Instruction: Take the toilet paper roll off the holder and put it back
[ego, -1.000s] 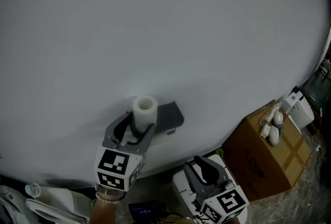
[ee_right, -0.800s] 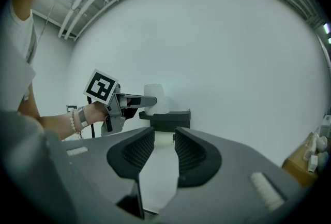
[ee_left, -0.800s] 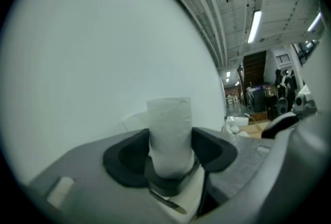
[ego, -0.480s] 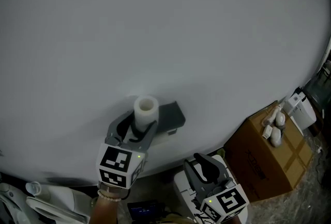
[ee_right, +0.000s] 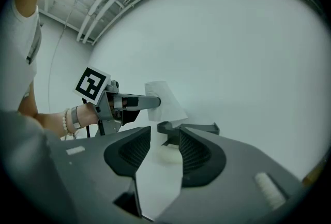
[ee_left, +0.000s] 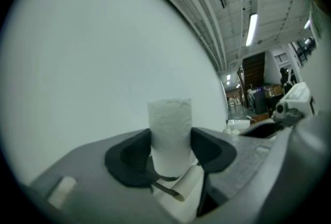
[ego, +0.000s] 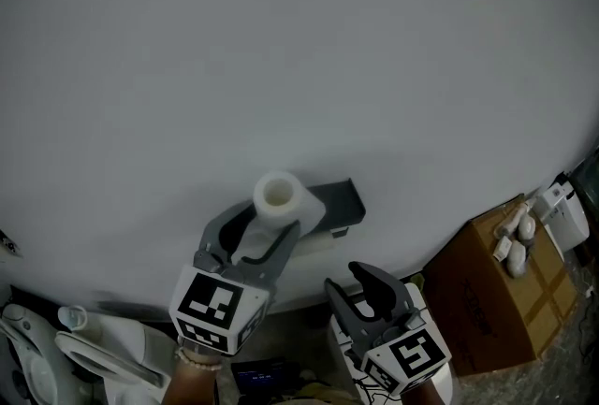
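The toilet paper roll [ego: 278,195] is off the holder [ego: 339,205]. It stands on end in the left claw [ego: 270,225], just beside the holder's near end and a little above it. In the left gripper view the roll [ee_left: 169,132] sits between the two dark pads, and both pads press on its sides. So the left claw is clenched on the roll, and its jaws have just been closing a little. The holder is a dark grey arm on the white wall [ego: 281,48].

The right claw [ego: 343,278] is lower down, under the holder and near it. Its jaws stand apart and have just been opening. They grip nothing. In the right gripper view the holder [ee_right: 189,128] shows far off past the gap.

A bead bracelet [ee_right: 66,122] is on the wrist behind the left claw. Off to the right a cardboard box [ego: 496,296] sits on the floor, with small white things [ego: 517,239] on top.
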Available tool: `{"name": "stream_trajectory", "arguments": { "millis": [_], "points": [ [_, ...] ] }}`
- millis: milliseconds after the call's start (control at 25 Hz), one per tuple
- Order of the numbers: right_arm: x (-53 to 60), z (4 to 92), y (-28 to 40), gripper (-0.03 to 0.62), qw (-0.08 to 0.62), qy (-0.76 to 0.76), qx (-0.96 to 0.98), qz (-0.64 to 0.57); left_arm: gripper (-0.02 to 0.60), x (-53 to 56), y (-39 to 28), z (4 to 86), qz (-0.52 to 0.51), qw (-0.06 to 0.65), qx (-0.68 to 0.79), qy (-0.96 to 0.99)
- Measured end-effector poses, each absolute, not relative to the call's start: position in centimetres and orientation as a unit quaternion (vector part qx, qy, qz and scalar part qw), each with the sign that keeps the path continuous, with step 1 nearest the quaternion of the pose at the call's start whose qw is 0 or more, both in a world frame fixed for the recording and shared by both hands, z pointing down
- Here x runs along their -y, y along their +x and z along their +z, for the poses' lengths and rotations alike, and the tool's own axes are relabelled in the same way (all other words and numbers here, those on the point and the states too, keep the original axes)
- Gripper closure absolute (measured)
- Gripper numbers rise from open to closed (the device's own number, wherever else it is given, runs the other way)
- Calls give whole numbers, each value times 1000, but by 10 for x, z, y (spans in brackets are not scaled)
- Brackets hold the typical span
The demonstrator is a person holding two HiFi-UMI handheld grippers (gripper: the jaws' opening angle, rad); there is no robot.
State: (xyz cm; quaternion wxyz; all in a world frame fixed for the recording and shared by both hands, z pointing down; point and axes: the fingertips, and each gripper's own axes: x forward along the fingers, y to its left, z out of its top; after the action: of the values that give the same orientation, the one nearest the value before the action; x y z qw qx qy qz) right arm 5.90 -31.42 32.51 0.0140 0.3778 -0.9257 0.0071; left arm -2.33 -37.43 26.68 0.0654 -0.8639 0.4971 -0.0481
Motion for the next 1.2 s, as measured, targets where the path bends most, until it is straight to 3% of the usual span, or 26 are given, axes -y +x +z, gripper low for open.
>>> {"name": "stream_trajectory", "arguments": {
  "millis": [360,1200],
  "points": [
    [304,307,-14,390,4,277,961,-20,345,326,-69,257,-48,61,-541,-838],
    [200,328,-172,381,20,21,999,-18,345,198,-179,283,-54,5,-671,-739]
  ]
}}
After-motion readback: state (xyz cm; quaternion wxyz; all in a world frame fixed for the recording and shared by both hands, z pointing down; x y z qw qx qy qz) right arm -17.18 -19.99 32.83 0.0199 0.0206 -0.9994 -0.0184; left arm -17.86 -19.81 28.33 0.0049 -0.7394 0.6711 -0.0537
